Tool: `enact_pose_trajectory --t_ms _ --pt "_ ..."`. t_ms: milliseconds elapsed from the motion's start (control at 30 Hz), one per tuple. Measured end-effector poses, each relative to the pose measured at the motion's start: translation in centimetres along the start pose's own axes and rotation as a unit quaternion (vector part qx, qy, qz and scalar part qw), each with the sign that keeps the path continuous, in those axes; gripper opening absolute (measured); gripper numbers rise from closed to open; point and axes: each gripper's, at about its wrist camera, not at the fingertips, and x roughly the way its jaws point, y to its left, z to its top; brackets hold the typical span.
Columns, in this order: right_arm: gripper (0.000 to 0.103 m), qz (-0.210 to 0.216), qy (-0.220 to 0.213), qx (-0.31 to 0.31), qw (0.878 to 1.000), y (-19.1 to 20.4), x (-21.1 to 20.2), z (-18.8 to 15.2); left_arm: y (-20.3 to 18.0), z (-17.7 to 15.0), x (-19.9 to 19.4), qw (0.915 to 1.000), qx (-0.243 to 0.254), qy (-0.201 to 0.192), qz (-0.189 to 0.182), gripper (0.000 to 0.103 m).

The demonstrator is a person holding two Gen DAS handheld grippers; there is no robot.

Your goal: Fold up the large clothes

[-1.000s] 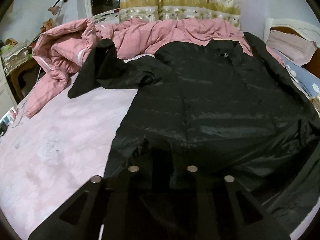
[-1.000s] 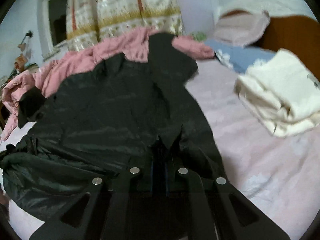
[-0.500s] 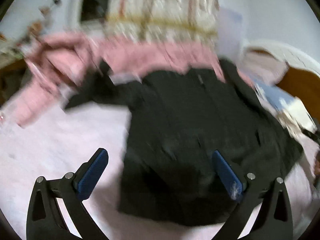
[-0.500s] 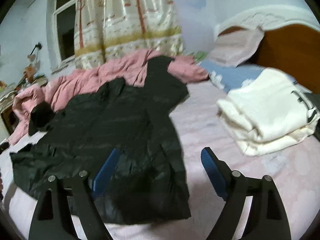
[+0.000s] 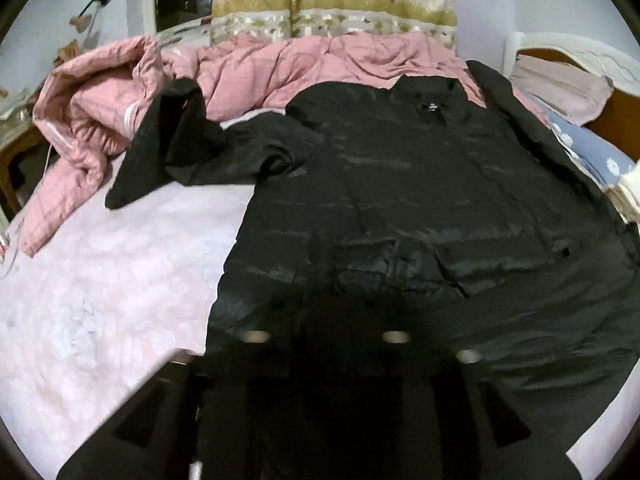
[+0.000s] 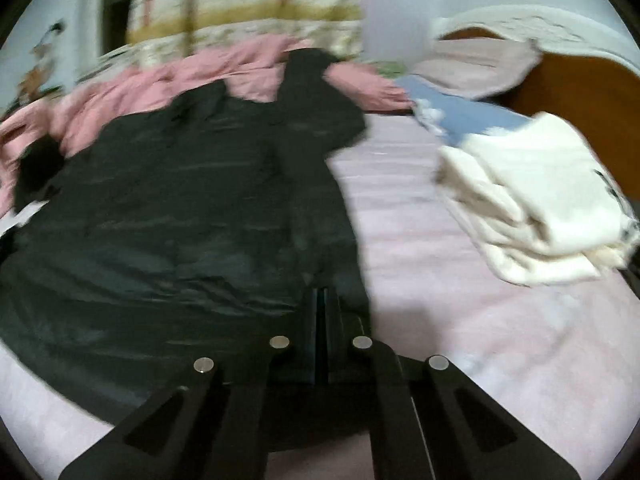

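Left wrist view. Bedroom; bed point(image 5: 100, 280) in pale pink sheet, faint floral print, soft and flat. Pink quilted duvet point(image 5: 256, 68) bunched at far edge; patterned curtain point(image 5: 332, 4) behind. Black jacket point(image 5: 420, 184), large, thin glossy shell, lightly creased, spread flat across the bed, collar far, hem near; one sleeve point(image 5: 168, 148) flung outward and crumpled toward the duvet. Left gripper point(image 5: 324, 320) low over the near hem, jaws closing, dark against dark cloth; grip on the hem not discernible.

Right wrist view, blurred. Same jacket point(image 6: 180, 208) filling the left half. Right gripper point(image 6: 320, 312) at the hem's corner, jaws clenched tight, apparently pinching the hem edge. Folded cream garment point(image 6: 532, 196), thick and soft, well apart at right.

Step judged: seizing the hem with both grippers. Next: secure pinch, then even lift toward the collar.
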Motion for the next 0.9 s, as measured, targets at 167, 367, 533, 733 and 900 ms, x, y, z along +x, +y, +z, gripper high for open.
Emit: enact_pose_trajectory --t_ms 167,367,533,733,900 --pt "0.003 -0.023 0.006 0.013 1.0 -0.8 0.2 0.0 3.1 0.4 -3.1 0.9954 -0.068 -0.062 -0.029 0.095" --pt "0.003 -0.068 -0.009 0.047 0.997 -1.9 -1.1 -1.0 5.0 -0.6 -6.8 0.9909 -0.101 -0.07 -0.055 0.1" --pt "0.003 -0.051 0.013 0.031 0.998 -1.3 -0.2 -1.1 2.7 -1.5 -4.5 0.9972 -0.035 0.022 -0.063 0.092" --pt "0.003 -0.03 0.029 0.049 0.998 -1.8 0.6 -1.3 1.7 -2.1 -0.6 0.9979 -0.026 0.058 -0.007 0.082" --pt "0.003 -0.023 0.039 0.054 0.998 -1.9 1.1 -1.3 2.2 -2.5 -0.2 0.9965 -0.05 0.067 0.002 0.082"
